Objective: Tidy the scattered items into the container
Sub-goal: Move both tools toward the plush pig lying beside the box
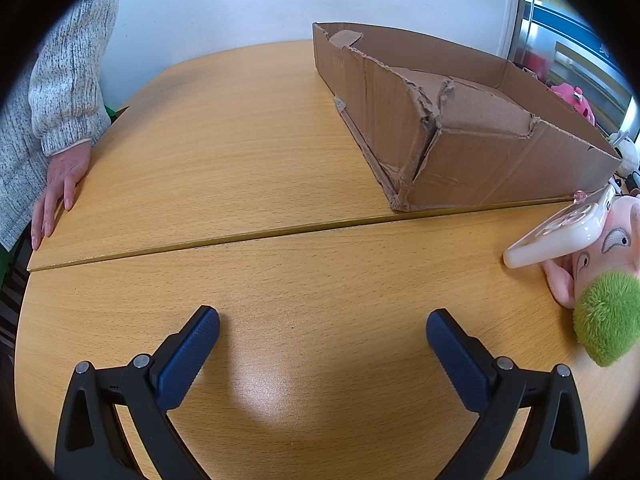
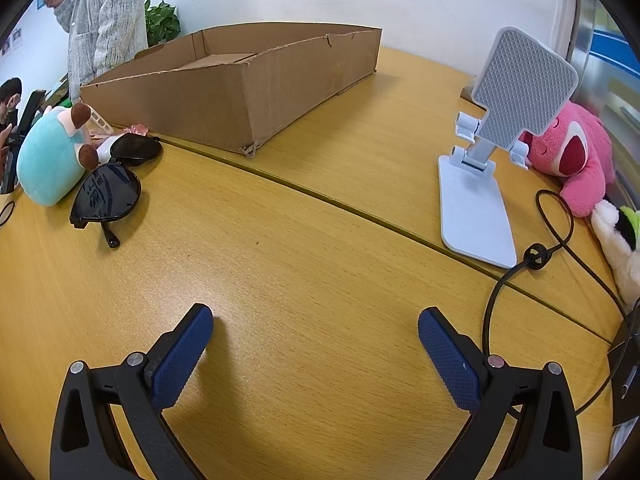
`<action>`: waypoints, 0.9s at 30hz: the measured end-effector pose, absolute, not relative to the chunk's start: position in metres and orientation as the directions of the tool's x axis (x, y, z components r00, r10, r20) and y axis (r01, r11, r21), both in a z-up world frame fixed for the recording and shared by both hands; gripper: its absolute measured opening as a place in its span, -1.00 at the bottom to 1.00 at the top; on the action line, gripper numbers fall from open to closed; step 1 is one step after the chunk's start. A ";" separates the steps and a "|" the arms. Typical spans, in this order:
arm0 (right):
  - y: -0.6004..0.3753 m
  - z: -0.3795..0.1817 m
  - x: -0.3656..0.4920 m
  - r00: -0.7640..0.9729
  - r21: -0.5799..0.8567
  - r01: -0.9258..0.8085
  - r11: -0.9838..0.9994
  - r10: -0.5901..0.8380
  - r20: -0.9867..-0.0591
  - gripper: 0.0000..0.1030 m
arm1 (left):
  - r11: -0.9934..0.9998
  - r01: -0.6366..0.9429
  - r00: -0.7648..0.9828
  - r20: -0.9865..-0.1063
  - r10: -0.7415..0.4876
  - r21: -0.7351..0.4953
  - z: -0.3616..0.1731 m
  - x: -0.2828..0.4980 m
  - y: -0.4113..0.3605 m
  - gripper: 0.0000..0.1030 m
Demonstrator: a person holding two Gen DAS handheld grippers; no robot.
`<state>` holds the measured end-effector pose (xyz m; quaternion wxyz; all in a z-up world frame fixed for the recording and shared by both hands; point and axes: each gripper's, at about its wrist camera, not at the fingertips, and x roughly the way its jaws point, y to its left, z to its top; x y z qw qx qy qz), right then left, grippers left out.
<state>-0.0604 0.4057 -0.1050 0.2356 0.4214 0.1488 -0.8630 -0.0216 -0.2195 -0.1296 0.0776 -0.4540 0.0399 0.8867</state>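
Note:
A low, torn cardboard box (image 1: 460, 128) stands on the wooden table; it also shows in the right wrist view (image 2: 236, 88). My left gripper (image 1: 322, 322) is open and empty above bare table. A white phone (image 1: 560, 232) lies on a pink plush face with a green tuft (image 1: 604, 316) at the right. My right gripper (image 2: 316, 320) is open and empty. Black sunglasses (image 2: 112, 188) and a teal plush (image 2: 52, 156) lie at the left. A white phone stand (image 2: 492, 152) and a pink bear plush (image 2: 576, 160) are at the right.
A person in a grey sweater (image 1: 60, 92) rests a hand (image 1: 60, 196) on the table's left edge. A seam (image 1: 280, 232) runs across the tabletop. A black cable (image 2: 532, 260) loops at the right near a white plush (image 2: 616, 240). A plant (image 2: 162, 22) stands behind the box.

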 end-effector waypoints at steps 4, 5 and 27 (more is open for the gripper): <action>0.407 -0.106 -0.063 -0.519 -0.025 0.520 -0.854 -0.293 -0.803 1.00 | -0.985 -0.174 -0.576 -0.811 0.101 0.001 -0.131 -0.023 -0.219 1.00; 0.406 -0.106 -0.063 -0.519 -0.025 0.520 -0.854 -0.293 -0.803 1.00 | -0.985 -0.174 -0.576 -0.811 0.101 0.001 -0.131 -0.023 -0.219 1.00; 0.388 -0.105 -0.053 -0.555 -0.024 0.396 -0.918 -0.219 -0.803 1.00 | -0.982 -0.189 -0.576 -0.811 0.106 0.005 -0.131 -0.011 -0.214 1.00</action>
